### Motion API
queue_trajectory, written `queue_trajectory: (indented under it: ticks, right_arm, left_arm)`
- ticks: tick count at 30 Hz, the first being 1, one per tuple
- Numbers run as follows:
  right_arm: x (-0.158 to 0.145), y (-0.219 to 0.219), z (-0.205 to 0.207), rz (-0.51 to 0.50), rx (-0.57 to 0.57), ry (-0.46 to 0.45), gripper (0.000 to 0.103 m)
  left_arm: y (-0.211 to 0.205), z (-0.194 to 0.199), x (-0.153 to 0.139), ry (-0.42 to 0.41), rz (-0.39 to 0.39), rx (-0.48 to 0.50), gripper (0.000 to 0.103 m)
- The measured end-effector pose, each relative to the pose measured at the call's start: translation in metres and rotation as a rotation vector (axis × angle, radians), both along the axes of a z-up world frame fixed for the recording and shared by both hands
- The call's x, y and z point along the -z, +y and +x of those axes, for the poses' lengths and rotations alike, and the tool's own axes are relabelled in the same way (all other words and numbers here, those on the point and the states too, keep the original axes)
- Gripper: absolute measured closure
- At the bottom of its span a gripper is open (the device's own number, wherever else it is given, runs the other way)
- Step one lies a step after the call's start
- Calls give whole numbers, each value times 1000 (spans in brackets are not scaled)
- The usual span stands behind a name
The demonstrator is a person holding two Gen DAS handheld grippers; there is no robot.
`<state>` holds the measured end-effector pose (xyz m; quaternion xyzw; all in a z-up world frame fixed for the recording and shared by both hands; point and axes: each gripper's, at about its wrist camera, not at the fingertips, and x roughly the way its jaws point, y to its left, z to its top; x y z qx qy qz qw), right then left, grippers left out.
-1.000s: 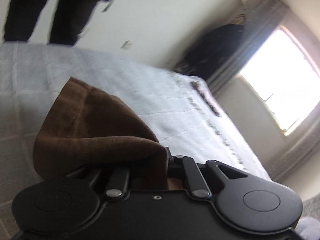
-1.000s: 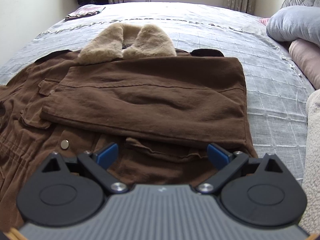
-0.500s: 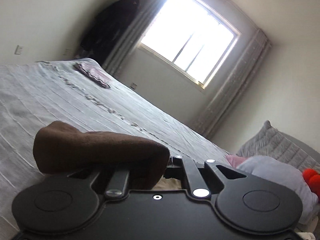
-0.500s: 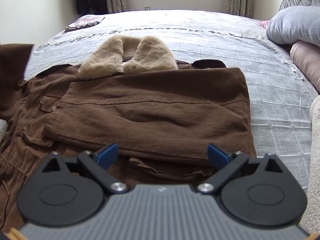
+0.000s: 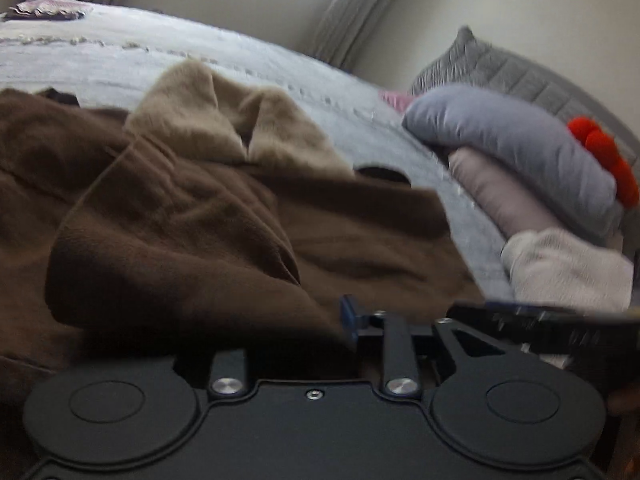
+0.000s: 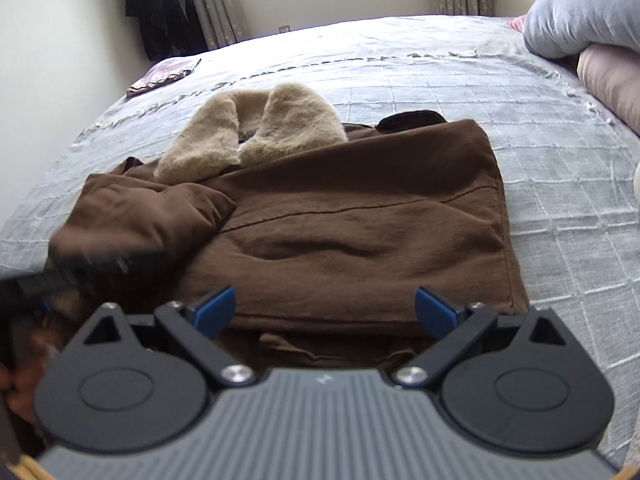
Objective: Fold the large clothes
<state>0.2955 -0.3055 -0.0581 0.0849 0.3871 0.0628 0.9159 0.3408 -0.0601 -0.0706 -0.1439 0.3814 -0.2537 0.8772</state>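
Note:
A large brown coat (image 6: 360,232) with a beige fur collar (image 6: 256,128) lies on the grey bedspread (image 6: 560,184). Its right side is folded inward. My left gripper (image 5: 336,320) is shut on the coat's left sleeve (image 5: 168,264) and holds it over the coat's body; the sleeve hides the left finger. The same sleeve (image 6: 144,216) shows at the left of the right wrist view, with the left gripper (image 6: 80,268) blurred over it. My right gripper (image 6: 324,308) is open and empty, just above the coat's near edge. It shows as a blurred black bar in the left wrist view (image 5: 540,320).
Pillows (image 5: 520,148) and a pale blanket (image 5: 568,272) are stacked at the right side of the bed, with a red plush item (image 5: 604,156). A folded patterned cloth (image 6: 164,76) lies at the far left corner. Dark clothes (image 6: 160,4) hang by the curtains.
My left gripper has swung the sleeve from out beside the bed in over the coat, and its camera has turned toward the collar and pillows. The right gripper stayed open, tilting slightly.

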Motion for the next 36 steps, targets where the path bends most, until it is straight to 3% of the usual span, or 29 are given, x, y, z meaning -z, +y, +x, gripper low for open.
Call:
queue_trajectory:
  ticks: [2,3,6,8,11,18,23,26,30,32,36]
  right_arm:
    - [1,1,1,6,1,3,5]
    - [1,2,2,5,-1,4,5]
    - [-1,10,2,6,-20,3,5]
    - [-4,20,2,11,-60,-15,5]
    - [-6,44,5,11,-121,-19,5]
    - [-5,122,5,-1,-350,-44,5]
    - [20,176,12,-167,-448,-28,4]
    - [36,177,20,-276,-382,-58,6]
    - [31,99,24,13,-260,-43,6]
    - [26,61,12,58,-182,-68,4]
    - [30,-8,-4,309,-159,-46,4]
  left_arm:
    - [-1,-22,1,-37,15,49,55]
    - [3,-28,-5,-36,11,72,44]
    - [24,-50,-28,-39,-24,154,26]
    - [41,-67,-43,-101,-5,189,25]
    - [74,-77,-56,-128,31,182,25]
    - [141,-64,-48,-166,170,-18,25]
    - [161,-46,-25,-114,208,-112,25]
    - [163,-41,-11,-90,223,-130,26]
    - [166,-43,-11,-86,249,-116,25]
    - [170,-45,-15,-93,255,-105,25]
    - [182,-40,-22,-103,212,-110,25]
